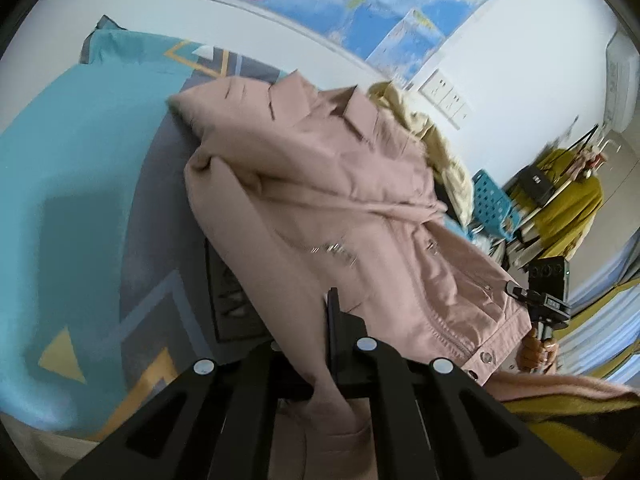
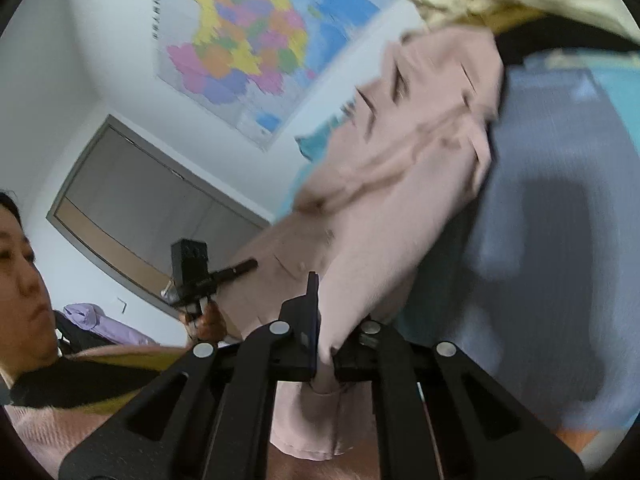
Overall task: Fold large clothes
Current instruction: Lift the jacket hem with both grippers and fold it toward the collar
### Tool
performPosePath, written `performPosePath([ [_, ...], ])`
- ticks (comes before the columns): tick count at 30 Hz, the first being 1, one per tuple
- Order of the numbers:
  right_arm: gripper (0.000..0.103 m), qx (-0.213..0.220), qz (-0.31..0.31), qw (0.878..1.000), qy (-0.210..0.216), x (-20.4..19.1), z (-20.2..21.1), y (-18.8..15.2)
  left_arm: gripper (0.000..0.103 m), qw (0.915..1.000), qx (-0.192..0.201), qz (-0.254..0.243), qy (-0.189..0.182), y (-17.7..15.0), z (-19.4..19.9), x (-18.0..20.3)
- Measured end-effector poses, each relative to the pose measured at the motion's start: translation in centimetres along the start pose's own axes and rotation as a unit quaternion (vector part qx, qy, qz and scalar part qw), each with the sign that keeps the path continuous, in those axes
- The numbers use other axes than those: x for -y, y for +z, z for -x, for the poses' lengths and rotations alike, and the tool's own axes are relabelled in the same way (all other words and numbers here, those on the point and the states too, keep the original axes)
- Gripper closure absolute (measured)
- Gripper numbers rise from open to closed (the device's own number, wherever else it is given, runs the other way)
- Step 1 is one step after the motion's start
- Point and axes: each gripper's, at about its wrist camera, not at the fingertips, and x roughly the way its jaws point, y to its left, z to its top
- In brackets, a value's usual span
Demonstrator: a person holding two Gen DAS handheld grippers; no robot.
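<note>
Grippers, left [image 1: 334, 360] and right [image 2: 324, 340], are angling downward, each clenching the pink jacket [image 1: 320, 200] over the bedspread [image 1: 60, 200]; a map [image 2: 240, 52] is hanging beyond.

The pink jacket [image 1: 320, 184] is matt woven cloth with shiny metal snaps. The bedspread [image 1: 60, 184] is soft matt cloth. The wall map [image 2: 240, 52] is glossy paper.
</note>
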Motion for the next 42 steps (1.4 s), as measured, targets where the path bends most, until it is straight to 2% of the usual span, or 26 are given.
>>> performPosePath([
  [8, 0.097, 0.046, 0.003, 0.999, 0.021, -1.1, -0.1, 5.1, 0.101, 0.9994, 0.022, 0.021, -0.017, 3.4, 0.9, -0.4],
  [12, 0.097, 0.072, -0.011, 0.997, 0.034, -0.9, -0.1, 7.8, 0.101, 0.9994, 0.026, 0.020, -0.009, 5.7, 1.5, -0.3],
  [13, 0.097, 0.077, -0.011, 0.997, 0.025, -0.9, -0.3, 8.8, 0.101, 0.9995, 0.027, 0.018, -0.007, 6.5, 1.7, -0.3],
  [21, 0.097, 0.087, -0.026, 0.996, 0.017, -0.2, -2.1, 14.3, 0.101, 0.9995, 0.021, -0.007, 0.022, 12.6, 1.0, 0.0],
  [26, 0.097, 0.089, -0.058, 0.994, 0.008, 1.6, -3.5, 17.5, 0.100, 0.9987, 0.004, -0.009, 0.050, 16.1, -0.6, -0.5],
  [31, 0.097, 0.089, -0.083, 0.993, -0.008, 3.8, -4.9, 20.6, 0.100, 0.9979, -0.011, -0.008, 0.063, 19.2, -2.4, -1.7],
  [33, 0.097, 0.083, -0.109, 0.991, -0.005, 5.3, -5.8, 22.0, 0.100, 0.9972, -0.020, 0.001, 0.072, 20.7, -3.7, -2.7],
  [40, 0.096, 0.068, -0.160, 0.984, -0.050, 10.7, -9.0, 25.8, 0.100, 0.9925, -0.060, 0.014, 0.106, 24.9, -8.9, -5.3],
  [42, 0.093, 0.069, -0.176, 0.980, -0.058, 12.0, -9.8, 26.1, 0.100, 0.9899, -0.070, 0.023, 0.121, 25.6, -10.5, -6.2],
])
